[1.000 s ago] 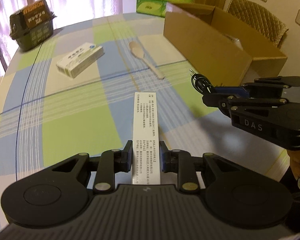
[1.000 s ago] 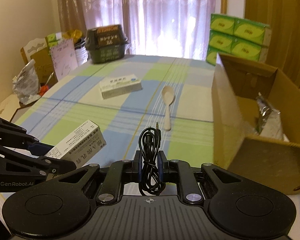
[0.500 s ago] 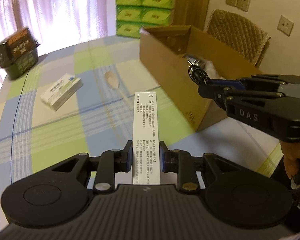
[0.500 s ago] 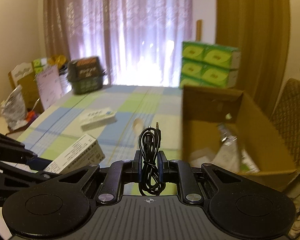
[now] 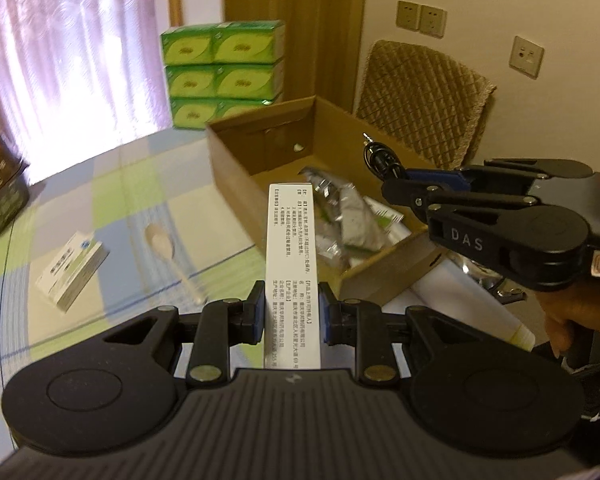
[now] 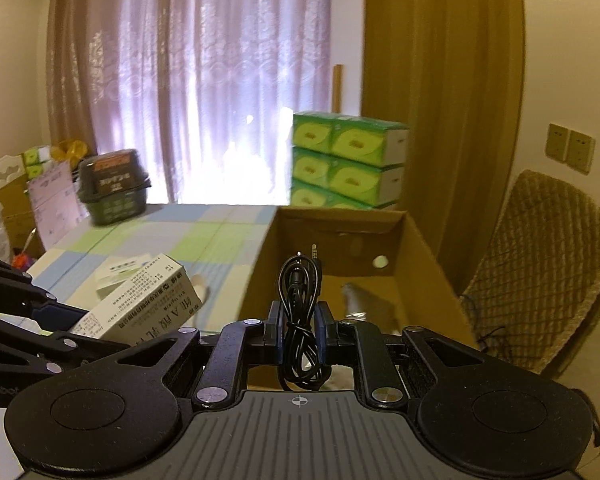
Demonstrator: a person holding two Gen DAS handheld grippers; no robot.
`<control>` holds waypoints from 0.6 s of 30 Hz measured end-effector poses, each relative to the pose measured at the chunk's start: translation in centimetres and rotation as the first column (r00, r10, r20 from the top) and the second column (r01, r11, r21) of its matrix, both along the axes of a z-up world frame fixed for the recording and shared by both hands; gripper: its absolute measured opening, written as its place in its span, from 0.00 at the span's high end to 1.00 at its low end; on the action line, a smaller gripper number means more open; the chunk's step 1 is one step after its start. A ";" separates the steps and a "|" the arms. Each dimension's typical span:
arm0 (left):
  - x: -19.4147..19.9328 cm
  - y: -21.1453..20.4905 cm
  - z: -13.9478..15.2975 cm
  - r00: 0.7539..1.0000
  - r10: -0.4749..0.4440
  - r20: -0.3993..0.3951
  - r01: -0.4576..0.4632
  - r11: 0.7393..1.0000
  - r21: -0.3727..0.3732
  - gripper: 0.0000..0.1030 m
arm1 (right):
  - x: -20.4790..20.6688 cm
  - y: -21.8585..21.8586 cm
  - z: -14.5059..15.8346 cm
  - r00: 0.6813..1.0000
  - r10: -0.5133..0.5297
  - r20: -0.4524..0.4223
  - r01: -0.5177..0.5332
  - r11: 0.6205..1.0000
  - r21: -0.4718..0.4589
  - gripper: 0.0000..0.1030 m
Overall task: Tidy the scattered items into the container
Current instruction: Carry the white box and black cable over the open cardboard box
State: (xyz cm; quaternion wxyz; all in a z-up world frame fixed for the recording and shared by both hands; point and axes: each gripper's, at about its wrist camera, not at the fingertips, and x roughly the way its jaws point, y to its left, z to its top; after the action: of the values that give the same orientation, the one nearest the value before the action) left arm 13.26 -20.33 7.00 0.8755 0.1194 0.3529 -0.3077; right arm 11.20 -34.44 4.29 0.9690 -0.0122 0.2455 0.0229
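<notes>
Cardboard box (image 5: 236, 168) sits open-topped on the checked tablecloth (image 5: 112, 184), foil packets and other bits already inside; both tools are loaded and at it; left gripper (image 5: 292, 314) is clamped on a tall white medicine carton (image 5: 292, 248), held upright, its top end seen against the box's near wall and interior; right gripper (image 6: 299, 332) is pinched tight on a coiled black audio cable (image 6: 300, 308), hovering over the box opening with the plug end pointing up; still out on the cloth are a small white-and-green box (image 5: 70, 274) and a wooden spoon (image 5: 166, 246), near each other and apart from the container; green tissue packs (image 5: 220, 72) are stacked behind, not part of the job as far as I can tell; risks, my read: the two tools are close together at one opening, so they may bump if both drop at once; the carton looks to be over the near wall rather than clearly inside, so letting go now could tip it off the rim back onto the table; the cable loops may snag on the pads and not fall clean.
</notes>
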 end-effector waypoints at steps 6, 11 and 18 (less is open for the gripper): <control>0.7 -2.8 0.4 0.999 -0.037 0.009 0.037 0.999 0.002 0.79 | 0.2 -2.9 0.2 0.999 -0.039 0.001 0.039 0.999 -0.004 0.83; 2.1 -4.9 0.8 0.998 -0.057 0.000 0.057 0.998 -0.021 0.79 | 0.8 -5.1 0.0 0.998 -0.062 -0.010 0.062 0.998 -0.001 0.83; 4.3 -7.4 0.8 0.998 -0.061 -0.015 0.061 0.997 -0.041 0.79 | 1.7 -6.7 -0.4 0.997 -0.070 -0.020 0.071 0.997 0.015 0.83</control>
State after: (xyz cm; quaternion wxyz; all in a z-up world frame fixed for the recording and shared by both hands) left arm 17.52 -27.69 7.78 0.8651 0.1099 0.3497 -0.3424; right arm 12.86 -41.17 3.87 0.9669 0.0043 0.2551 -0.0093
